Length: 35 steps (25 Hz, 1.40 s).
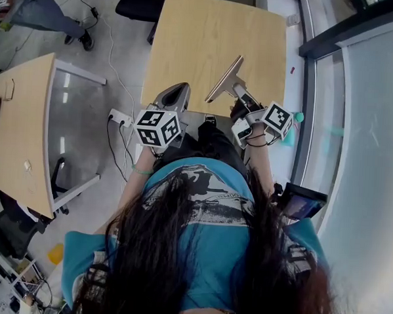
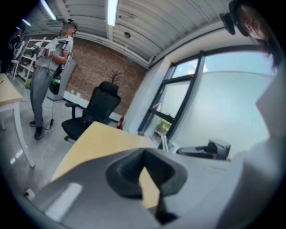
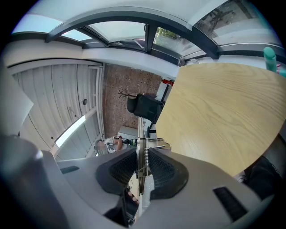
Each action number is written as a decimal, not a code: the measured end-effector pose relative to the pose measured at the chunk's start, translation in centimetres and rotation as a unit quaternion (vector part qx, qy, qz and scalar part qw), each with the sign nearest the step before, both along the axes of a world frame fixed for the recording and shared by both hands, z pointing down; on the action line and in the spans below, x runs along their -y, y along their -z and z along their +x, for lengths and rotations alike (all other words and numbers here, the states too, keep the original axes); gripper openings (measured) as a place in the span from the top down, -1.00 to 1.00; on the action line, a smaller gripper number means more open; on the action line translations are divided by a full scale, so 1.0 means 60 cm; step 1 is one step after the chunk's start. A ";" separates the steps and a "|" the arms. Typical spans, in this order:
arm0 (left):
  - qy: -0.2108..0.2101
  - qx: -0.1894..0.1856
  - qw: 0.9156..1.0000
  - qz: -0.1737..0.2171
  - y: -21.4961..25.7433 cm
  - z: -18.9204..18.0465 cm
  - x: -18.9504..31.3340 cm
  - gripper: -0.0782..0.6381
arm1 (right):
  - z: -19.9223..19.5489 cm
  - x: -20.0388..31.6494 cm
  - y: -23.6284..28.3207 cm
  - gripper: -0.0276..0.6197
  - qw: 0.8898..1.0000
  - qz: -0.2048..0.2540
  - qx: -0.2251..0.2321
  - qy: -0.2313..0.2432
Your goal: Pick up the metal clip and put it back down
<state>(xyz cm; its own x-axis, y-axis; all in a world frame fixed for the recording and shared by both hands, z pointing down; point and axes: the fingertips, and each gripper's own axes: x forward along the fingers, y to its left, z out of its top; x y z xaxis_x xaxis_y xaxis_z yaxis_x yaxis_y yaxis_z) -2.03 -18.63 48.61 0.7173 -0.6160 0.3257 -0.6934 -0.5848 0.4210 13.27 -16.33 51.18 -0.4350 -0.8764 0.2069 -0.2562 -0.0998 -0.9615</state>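
Observation:
The metal clip (image 1: pixel 225 79) is a long flat silver clamp with a spring. It is held edge-on, tilted, above the near right part of the light wooden table (image 1: pixel 216 36). My right gripper (image 1: pixel 238 91) is shut on its near end. In the right gripper view the clip (image 3: pixel 142 147) stands upright between the black pads (image 3: pixel 163 172), with the table (image 3: pixel 214 112) to the right. My left gripper (image 1: pixel 180 90) hovers at the table's near edge, left of the clip. In the left gripper view its jaws (image 2: pixel 145 174) are shut on nothing, and the tabletop (image 2: pixel 98 141) lies beyond them.
A second wooden table (image 1: pixel 20 131) stands at the left, with a power strip (image 1: pixel 120 118) and cables on the floor between. A black office chair (image 1: pixel 142 2) sits past the table's far edge. A dark window frame (image 1: pixel 307 113) runs along the right. A person (image 1: pixel 40 13) stands far left.

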 end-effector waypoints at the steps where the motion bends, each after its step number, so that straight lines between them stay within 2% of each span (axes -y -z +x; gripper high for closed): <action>1: 0.001 -0.001 1.000 -0.001 -0.001 0.000 0.000 0.77 | 0.000 0.000 0.000 0.63 1.000 0.000 0.000 0.001; 10: 0.009 0.001 1.000 -0.001 -0.013 -0.004 -0.022 0.77 | 0.007 0.007 -0.025 0.63 1.000 -0.006 -0.005 0.012; 14: 0.022 0.004 1.000 -0.011 -0.020 0.002 0.022 0.77 | 0.028 0.077 -0.046 0.63 0.999 -0.024 -0.012 0.030; 19: 0.039 0.006 0.999 -0.020 -0.024 0.003 0.061 0.77 | 0.045 0.158 -0.069 0.63 0.996 -0.045 -0.047 0.066; 25: 0.055 0.011 0.998 -0.026 -0.036 0.016 0.097 0.77 | 0.079 0.254 -0.131 0.63 0.986 -0.079 -0.101 0.102; 29: 0.068 0.017 0.997 -0.026 -0.040 0.019 0.123 0.77 | 0.081 0.312 -0.178 0.63 0.979 -0.105 -0.121 0.127; 35: 0.081 0.019 0.996 -0.028 -0.038 0.022 0.152 0.77 | 0.089 0.365 -0.260 0.63 0.962 -0.165 -0.151 0.158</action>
<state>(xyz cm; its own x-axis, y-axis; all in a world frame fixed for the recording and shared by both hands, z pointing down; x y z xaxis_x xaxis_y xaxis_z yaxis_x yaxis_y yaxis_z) -0.71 -27.77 50.88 0.5958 -0.7027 0.3888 -0.7933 -0.4397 0.4210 18.59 -38.25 66.81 -0.5444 -0.5750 0.6107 -0.5871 -0.2588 -0.7670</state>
